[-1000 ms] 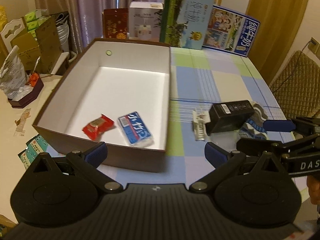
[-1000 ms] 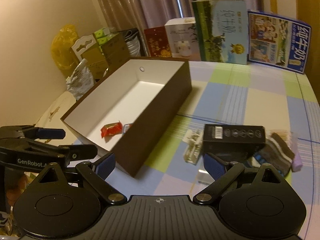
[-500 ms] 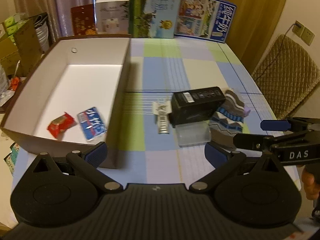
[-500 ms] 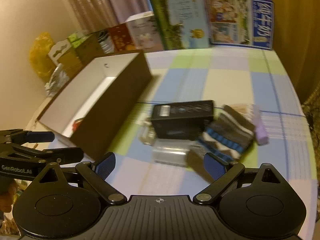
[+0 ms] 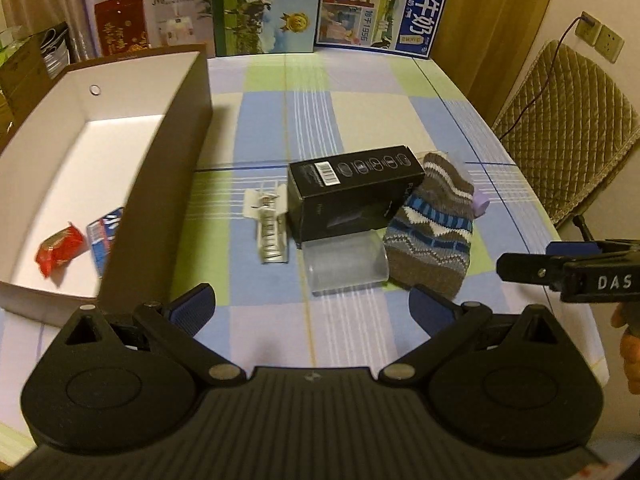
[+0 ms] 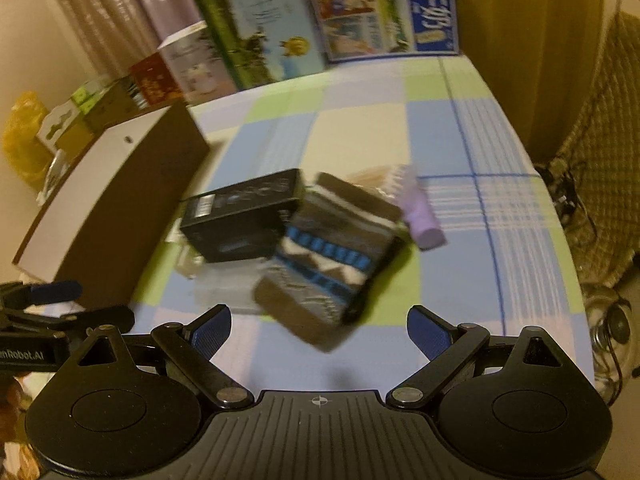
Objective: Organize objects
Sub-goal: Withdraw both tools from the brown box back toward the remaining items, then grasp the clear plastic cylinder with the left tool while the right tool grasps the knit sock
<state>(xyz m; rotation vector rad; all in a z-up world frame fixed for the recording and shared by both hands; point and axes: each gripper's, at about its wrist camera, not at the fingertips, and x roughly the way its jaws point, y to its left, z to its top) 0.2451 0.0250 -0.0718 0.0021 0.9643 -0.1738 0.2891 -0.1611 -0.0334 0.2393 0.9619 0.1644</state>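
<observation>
Both views swing rightward, away from the brown storage box point(image 5: 160, 184) and toward the loose pile on the bench point(image 5: 360, 120). In the left wrist view the box slides to the left edge, and the black carton point(image 5: 352, 192), the knitted sock point(image 5: 432, 232) and the clear plastic case point(image 5: 344, 268) now sit centred ahead of the left hand-held gripper point(image 5: 312, 308). The right hand-held gripper point(image 6: 320, 324) moves closer to the sock point(image 6: 332, 248), now just ahead of its spread fingers, and its view turns blurred.

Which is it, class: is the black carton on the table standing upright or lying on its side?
Lying on its side. The black carton rests lengthwise on the checked tablecloth, barcode face up.
</observation>
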